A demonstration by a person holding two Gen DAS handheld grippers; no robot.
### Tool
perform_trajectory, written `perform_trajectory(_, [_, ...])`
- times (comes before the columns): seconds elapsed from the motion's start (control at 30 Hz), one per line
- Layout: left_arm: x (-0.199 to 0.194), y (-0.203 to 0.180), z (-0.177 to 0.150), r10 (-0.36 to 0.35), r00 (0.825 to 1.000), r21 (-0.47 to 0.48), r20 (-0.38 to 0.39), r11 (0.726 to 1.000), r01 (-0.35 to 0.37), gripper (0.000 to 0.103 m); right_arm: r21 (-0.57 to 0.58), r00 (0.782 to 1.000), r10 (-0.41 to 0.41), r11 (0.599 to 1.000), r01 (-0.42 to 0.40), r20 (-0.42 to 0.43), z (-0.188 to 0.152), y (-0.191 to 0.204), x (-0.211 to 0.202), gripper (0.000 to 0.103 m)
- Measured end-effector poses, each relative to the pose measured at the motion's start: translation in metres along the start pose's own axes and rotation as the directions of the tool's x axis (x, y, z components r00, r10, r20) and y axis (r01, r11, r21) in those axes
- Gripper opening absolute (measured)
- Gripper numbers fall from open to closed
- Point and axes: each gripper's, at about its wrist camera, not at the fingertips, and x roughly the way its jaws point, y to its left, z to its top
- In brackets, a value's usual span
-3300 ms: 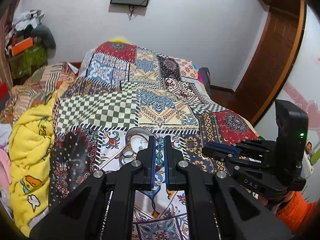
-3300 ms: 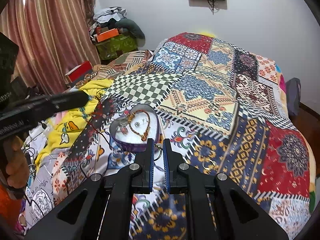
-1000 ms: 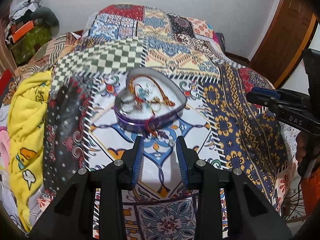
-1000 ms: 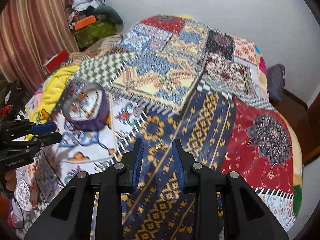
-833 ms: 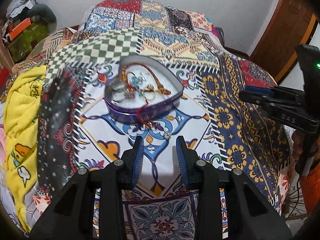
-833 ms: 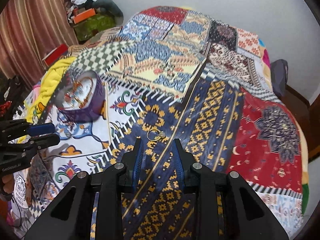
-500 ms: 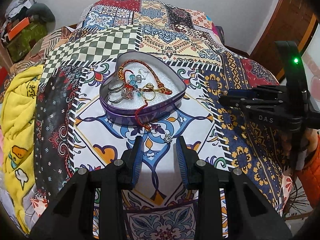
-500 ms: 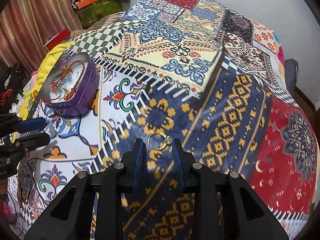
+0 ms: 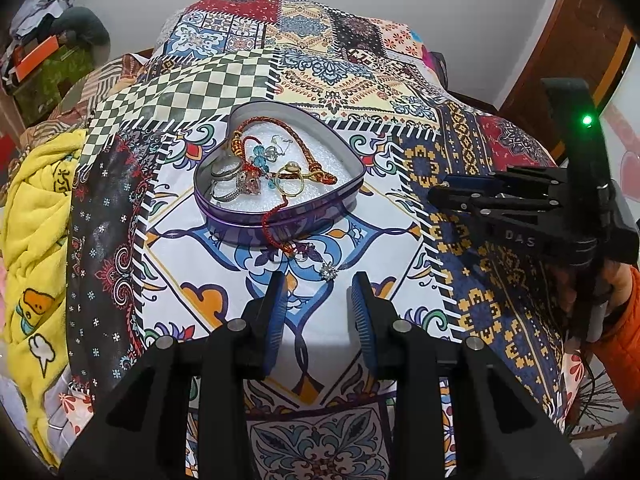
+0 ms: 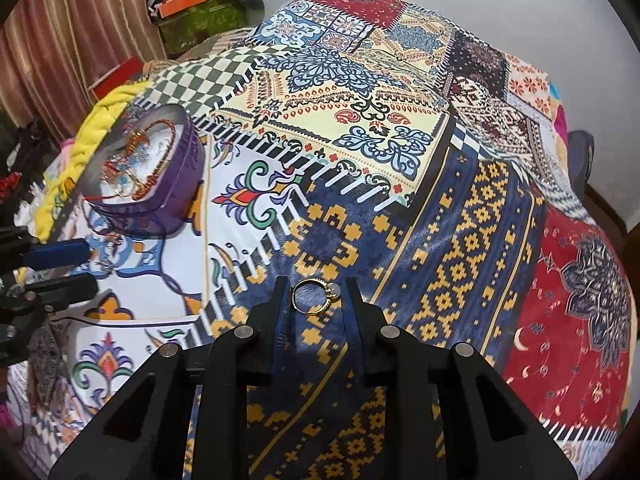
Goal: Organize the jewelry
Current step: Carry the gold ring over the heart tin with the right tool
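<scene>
- right hand-held gripper is held low over the bed's patchwork quilt, jaws apart, with a gold ring lying on the navy-and-yellow patch between its fingertips; contact cannot be told.
- left hand-held gripper hangs with jaws spread wide, holding nothing, over the white floral patch.
- just ahead of it a small silver flower charm lies on the quilt, at the end of a red cord draped over the tin's rim.
- the purple heart-shaped tin sits beyond (lid off), holding rings, a braided red bracelet and blue beads.
- a yellow blanket lies at the left edge.
</scene>
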Motion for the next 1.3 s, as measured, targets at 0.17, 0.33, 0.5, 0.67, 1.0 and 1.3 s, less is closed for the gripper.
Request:
perform_trajectory(0.17, [0.003, -0.002, 0.003, 0.009, 1.0, 0.014, 0.0, 1.0, -0.009, 0.024, 0.002, 1.0, 0.018, 1.0, -0.018, 0.019, -0.004, 0.004, -0.012, 0.023])
perform_trajectory(0.33, [0.01, -0.003, 0.008, 0.008, 1.0, 0.012, -0.006, 1.0, -0.008, 0.01, 0.01, 0.998, 0.034, 0.999, -0.035, 0.043, -0.006, 0.005, -0.024, 0.023])
perform_trajectory(0.5, [0.006, -0.009, 0.007, 0.008, 1.0, 0.03, 0.012, 1.0, -0.008, 0.008, 0.012, 0.997, 0.046, 0.999, -0.047, 0.066, -0.006, 0.005, -0.034, 0.023])
perform_trajectory(0.67, [-0.015, -0.016, 0.008, 0.021, 0.998, 0.051, 0.065, 0.998, -0.025, 0.008, 0.003, 0.994, 0.059, 0.998, -0.059, 0.091, -0.004, 0.009, -0.045, 0.023])
perform_trajectory(1.0, [-0.062, -0.003, 0.026, 0.025, 0.983, 0.013, 0.183, 1.0, -0.028, 0.008, -0.023, 0.979, 0.097, 0.995, -0.094, 0.18, 0.011, 0.03, -0.069, 0.023])
perform_trajectory(1.3, [-0.089, 0.014, 0.043, 0.052, 0.96, -0.009, 0.275, 0.999, -0.052, 0.008, -0.05, 0.966, 0.144, 0.989, -0.137, 0.217, 0.029, 0.049, -0.07, 0.023])
